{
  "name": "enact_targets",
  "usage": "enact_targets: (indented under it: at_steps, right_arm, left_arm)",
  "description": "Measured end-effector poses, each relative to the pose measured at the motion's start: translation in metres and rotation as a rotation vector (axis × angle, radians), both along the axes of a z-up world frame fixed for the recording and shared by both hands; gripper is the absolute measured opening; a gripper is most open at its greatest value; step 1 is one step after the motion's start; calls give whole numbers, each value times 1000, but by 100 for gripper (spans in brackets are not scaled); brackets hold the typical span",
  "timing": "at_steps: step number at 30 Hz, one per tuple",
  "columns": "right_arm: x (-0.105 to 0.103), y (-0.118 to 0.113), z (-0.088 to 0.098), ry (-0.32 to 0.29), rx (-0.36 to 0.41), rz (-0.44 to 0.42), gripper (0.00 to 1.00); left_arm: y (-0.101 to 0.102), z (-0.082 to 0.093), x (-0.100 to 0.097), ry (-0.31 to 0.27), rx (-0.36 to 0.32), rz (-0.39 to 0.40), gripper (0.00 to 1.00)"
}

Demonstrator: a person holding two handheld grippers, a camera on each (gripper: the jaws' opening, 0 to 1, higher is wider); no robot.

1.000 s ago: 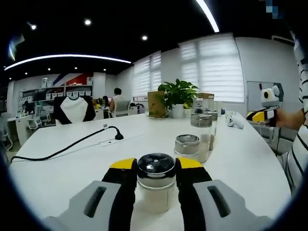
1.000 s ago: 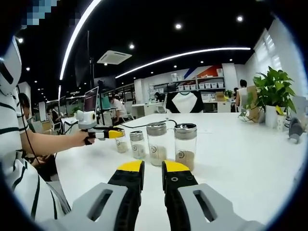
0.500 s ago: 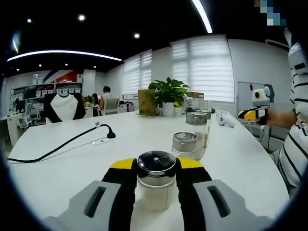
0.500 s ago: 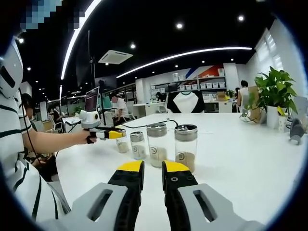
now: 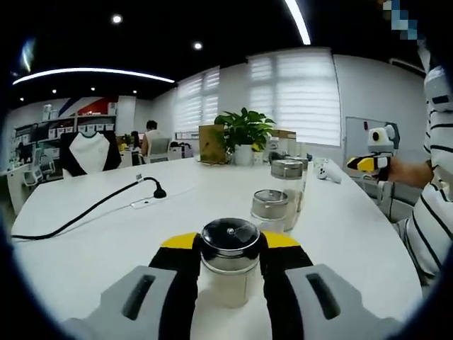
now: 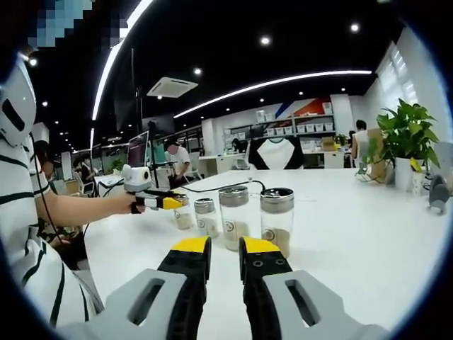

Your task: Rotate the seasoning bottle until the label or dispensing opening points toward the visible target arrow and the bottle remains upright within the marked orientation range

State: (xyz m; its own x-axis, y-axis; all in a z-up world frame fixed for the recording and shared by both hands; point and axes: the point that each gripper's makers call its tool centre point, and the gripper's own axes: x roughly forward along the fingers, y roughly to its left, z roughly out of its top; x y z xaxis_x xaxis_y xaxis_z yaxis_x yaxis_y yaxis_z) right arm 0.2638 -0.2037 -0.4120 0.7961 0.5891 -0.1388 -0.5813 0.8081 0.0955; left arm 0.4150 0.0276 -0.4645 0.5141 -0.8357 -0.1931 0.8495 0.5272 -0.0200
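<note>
Our left gripper (image 5: pixel 228 244) is clamped on the seasoning bottle (image 5: pixel 228 265) — upright on the white table (image 5: pixel 106 241), long axis vertical, so we twist about it. Our right gripper (image 6: pixel 224 255) is pinched empty — farther off.

The seasoning bottle (image 5: pixel 228 262) is clear glass with a dark metal lid, partly filled with pale powder, standing upright on the white desk (image 5: pixel 106 241), nearest of a row of similar bottles
</note>
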Motion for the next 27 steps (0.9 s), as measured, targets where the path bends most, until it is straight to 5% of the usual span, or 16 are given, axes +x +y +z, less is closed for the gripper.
enact_targets:
  at_steps: [6,20,23,27]
  right_arm:
    - [-1,-1,5,-19,17,2,15]
    - [-6,-3,21,-84,-2,-2,26]
    - [-5,-4,22,-96,-32,-8,28]
    - [-1,-11,24,-86,-27,-44,29]
  left_arm:
    - [7,24,-10,3,-93,73,42]
    - [16,64,-54,-56,-169,187,50]
    - [24,64,-60,-47,-158,239,56]
    - [35,62,-67,-59,-97,317,79]
